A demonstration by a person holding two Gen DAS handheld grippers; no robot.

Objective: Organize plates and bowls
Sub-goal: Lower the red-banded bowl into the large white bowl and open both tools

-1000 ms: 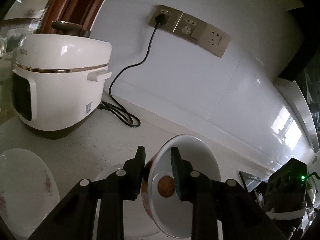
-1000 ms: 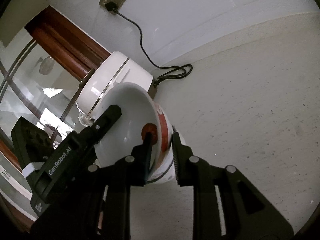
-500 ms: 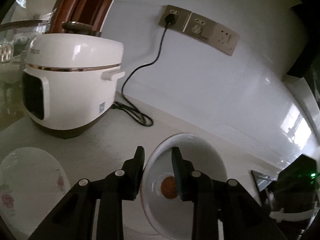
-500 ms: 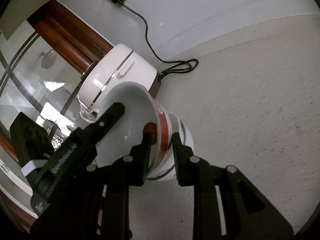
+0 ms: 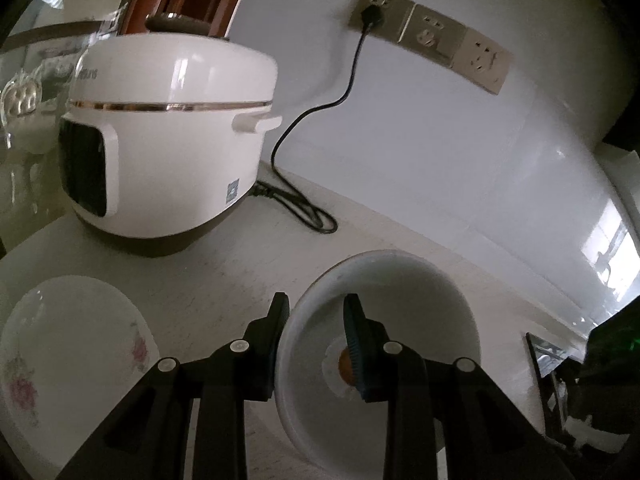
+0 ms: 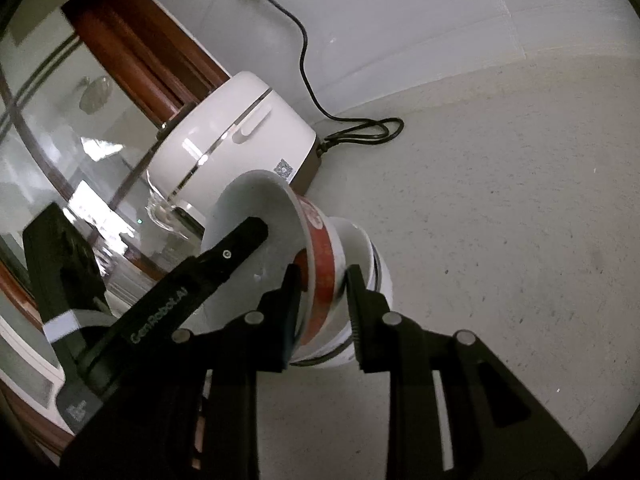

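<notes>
A bowl (image 5: 404, 300), white inside with a red band (image 6: 320, 248) outside, rests tilted in a second white bowl (image 6: 376, 280) on the counter. My left gripper (image 5: 318, 320) is shut on its near rim, one finger outside and one inside. In the right wrist view, one finger (image 6: 240, 240) of the left gripper reaches over the far rim. My right gripper (image 6: 324, 296) is shut on the opposite wall, with the red band between its pads. A white plate (image 5: 72, 340) with pink flowers lies flat to the left of the bowl.
A white rice cooker (image 5: 168, 140) stands at the back left, and its black cord (image 5: 304, 208) runs up to wall sockets (image 5: 428, 36). Glass panels (image 6: 60, 140) and a brown frame lie behind it. Pale speckled counter (image 6: 500, 200) stretches right of the bowls.
The bowl has tipped from a steep tilt toward level and settled lower into the white bowl under it. Both grippers have stayed on its rim and turned slightly.
</notes>
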